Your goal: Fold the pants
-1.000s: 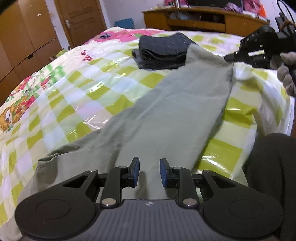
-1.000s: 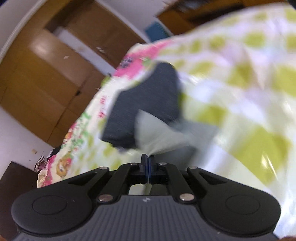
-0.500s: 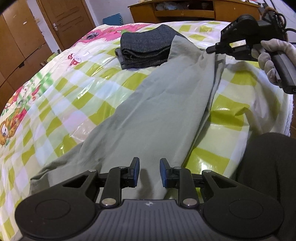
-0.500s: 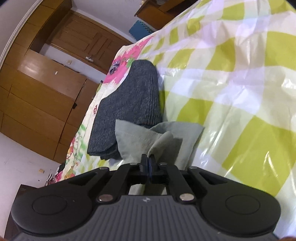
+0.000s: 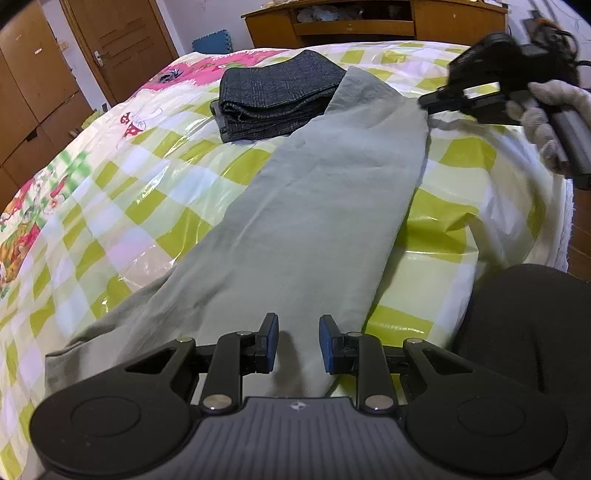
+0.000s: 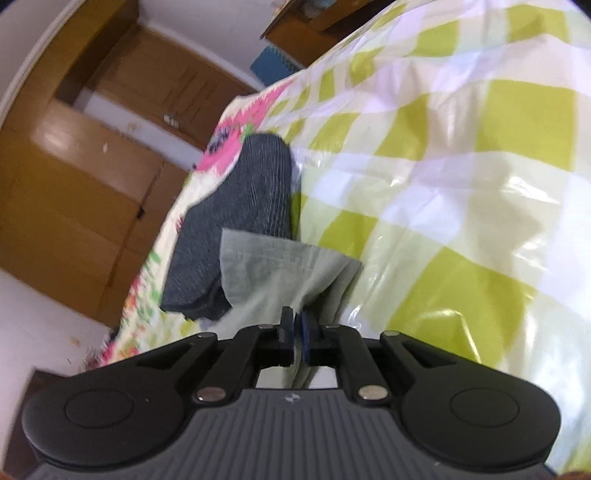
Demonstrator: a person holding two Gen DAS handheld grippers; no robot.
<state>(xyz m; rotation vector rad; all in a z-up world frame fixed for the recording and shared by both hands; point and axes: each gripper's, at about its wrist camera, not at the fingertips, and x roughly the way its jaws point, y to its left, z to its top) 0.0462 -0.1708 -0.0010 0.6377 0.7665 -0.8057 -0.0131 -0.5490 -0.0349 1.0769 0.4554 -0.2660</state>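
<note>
The grey-green pants (image 5: 314, 206) lie lengthwise on the bed (image 5: 122, 206), one long panel running from just ahead of the left gripper (image 5: 297, 343) at 6 o'clock in the left wrist view up toward 1 o'clock, where the leg end overlaps the near corner of a folded dark garment (image 5: 277, 94). A second ago that far end was held up off the covering and the cloth sagged; now it lies flatter, with only a few shallow creases. In the right wrist view the hem (image 6: 284, 258) fans out just past the right gripper (image 6: 294, 334), whose jaws have just been parting after a tight pinch: a narrow slit shows between the pads, cloth runs into it, and I cannot tell whether the pads still press on it. The left gripper stands partly open over the near part of the pants, nothing between its pads, unchanged over the second. In the left wrist view a gloved hand (image 5: 550, 114) carries the right gripper at 2 o'clock, at the edge of the leg end. Judging from this, the leg end is being let go after being laid out, so the garment is spread for its next fold; that fold is not yet made. Beyond lie the checked plastic-covered bedspread, a wooden door (image 5: 118, 40) at 11 o'clock and a wooden cabinet (image 5: 369, 22) at 12.
</note>
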